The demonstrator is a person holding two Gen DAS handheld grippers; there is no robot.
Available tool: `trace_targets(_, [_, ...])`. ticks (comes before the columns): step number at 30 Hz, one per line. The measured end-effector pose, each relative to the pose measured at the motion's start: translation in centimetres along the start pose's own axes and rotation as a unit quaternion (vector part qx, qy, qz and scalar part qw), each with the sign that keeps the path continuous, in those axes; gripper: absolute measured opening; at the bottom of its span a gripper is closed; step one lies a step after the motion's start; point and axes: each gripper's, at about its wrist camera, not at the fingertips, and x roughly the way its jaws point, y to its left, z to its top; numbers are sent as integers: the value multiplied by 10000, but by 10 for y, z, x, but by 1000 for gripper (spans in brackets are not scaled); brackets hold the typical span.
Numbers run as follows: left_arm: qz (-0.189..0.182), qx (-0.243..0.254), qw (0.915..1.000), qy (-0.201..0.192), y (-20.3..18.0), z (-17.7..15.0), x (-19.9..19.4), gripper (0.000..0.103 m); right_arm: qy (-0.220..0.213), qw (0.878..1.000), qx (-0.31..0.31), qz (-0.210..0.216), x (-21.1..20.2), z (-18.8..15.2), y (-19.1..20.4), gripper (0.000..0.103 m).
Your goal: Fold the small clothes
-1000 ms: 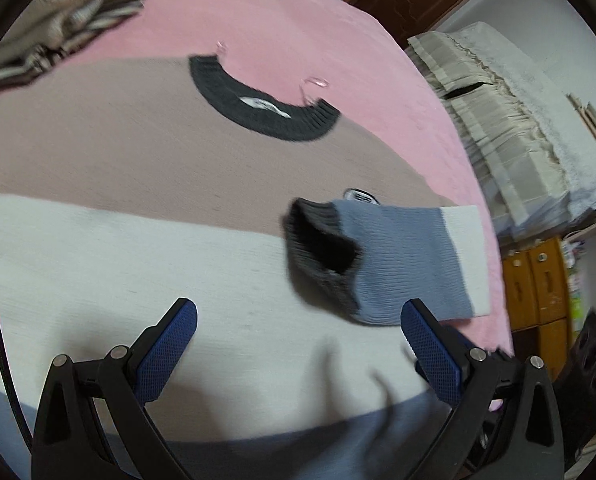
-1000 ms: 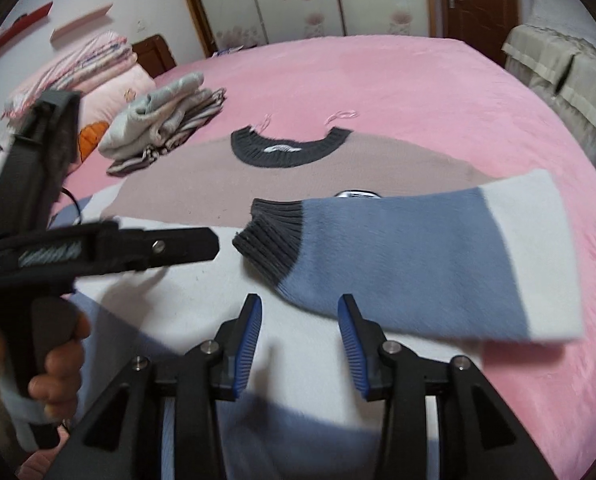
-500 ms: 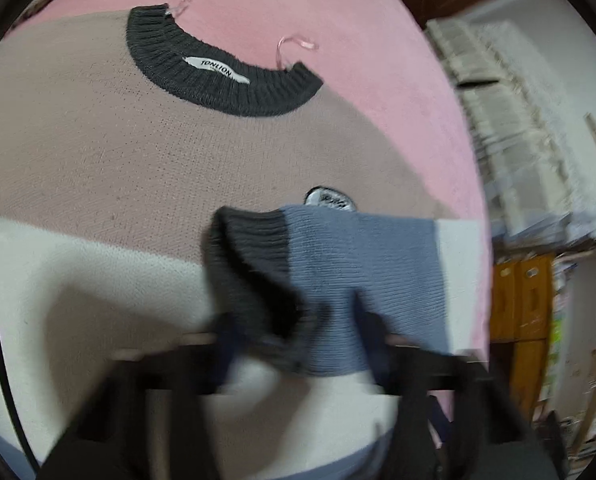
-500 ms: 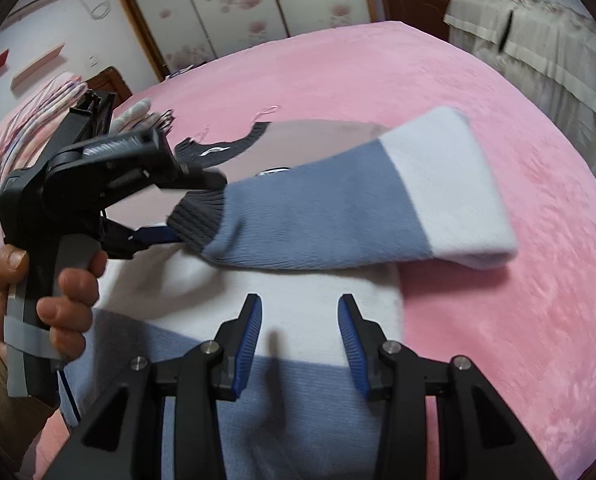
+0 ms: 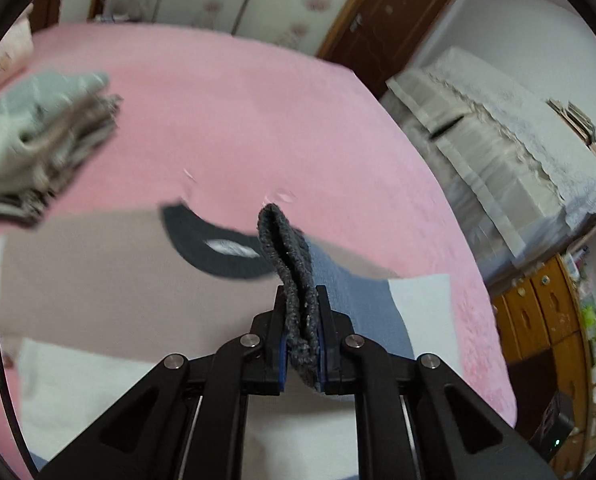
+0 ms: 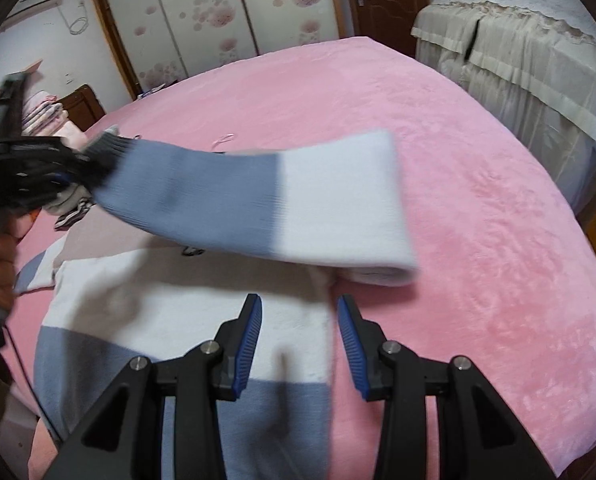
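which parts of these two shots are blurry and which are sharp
Left wrist view: the black left gripper and the dark grey ribbed cuff between its jaws are sharp; the folded clothes stack and sweater collar are smeared. Right wrist view: the right gripper is crisp, the blue-and-white sleeve soft-edged.

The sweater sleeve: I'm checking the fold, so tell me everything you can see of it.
The sleeve is ribbed knit in bands: dark grey cuff, blue-grey middle, white toward the shoulder. The left claw is shut on the cuff, holding it raised above the sweater body, so the sleeve stretches across in the air. Its white end curves down onto the pink blanket at the sweater's side. The right claw is open just below, not touching it.
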Motion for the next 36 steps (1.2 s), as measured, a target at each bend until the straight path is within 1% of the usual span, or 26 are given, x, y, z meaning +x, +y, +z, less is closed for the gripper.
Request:
trace_targets(2, [216, -43, 9996, -167, 15, 5, -8, 9, 66, 9999, 95, -105, 6, 2, -6, 40])
trace_targets(8, [586, -458, 9968, -278, 66, 2, -9, 9, 368, 9985, 383, -93, 34, 7, -22, 40])
trace_targets(10, [618, -602, 9958, -317, 85, -3, -8, 9, 406, 9984, 347, -173, 41, 9, -22, 40])
trace_targets(12, [574, -775, 9950, -260, 101, -7, -3, 9, 434, 9984, 273, -232, 48, 12, -20, 40])
trace_targets(14, [614, -850, 9943, -213, 110, -12, 2, 9, 440, 9985, 174, -257, 54, 14, -15, 40])
trace_targets(19, [663, -830, 9942, -182, 120, -16, 11, 9, 515, 9978, 39, -416, 70, 15, -9, 40])
trace_targets(20, [652, -837, 9941, -225, 121, -15, 10, 9, 537, 9979, 68, -364, 74, 17, -10, 40])
trace_targets(23, [651, -902, 9929, -429, 124, -14, 4, 9, 447, 9982, 94, -388, 78, 21, -9, 40])
trace_targets(24, [685, -929, 9918, -541, 125, -13, 1, 8, 416, 9981, 92, -442, 78, 22, -7, 39])
trace_targets(25, [720, -958, 9905, -672, 127, -13, -3, 8, 361, 9978, 100, -545, 78, 22, -6, 34])
trace_targets(27, [768, -1006, 9886, -812, 132, -15, -7, 8, 330, 9976, 104, -594, 77, 21, -2, 22])
trace_targets(28, [824, -1032, 9878, -827, 135, -16, -6, 8, 314, 9973, 87, -662, 78, 21, 0, 22])
trace_targets(31, [1010, -1136, 9860, -689, 151, -27, 4, 8, 314, 9953, 21, -920, 81, 18, 6, 22])
trace_targets(36, [1317, -1235, 9833, -226, 177, -51, 34, 9, 413, 9938, 64, -1033, 89, 14, 7, 21])
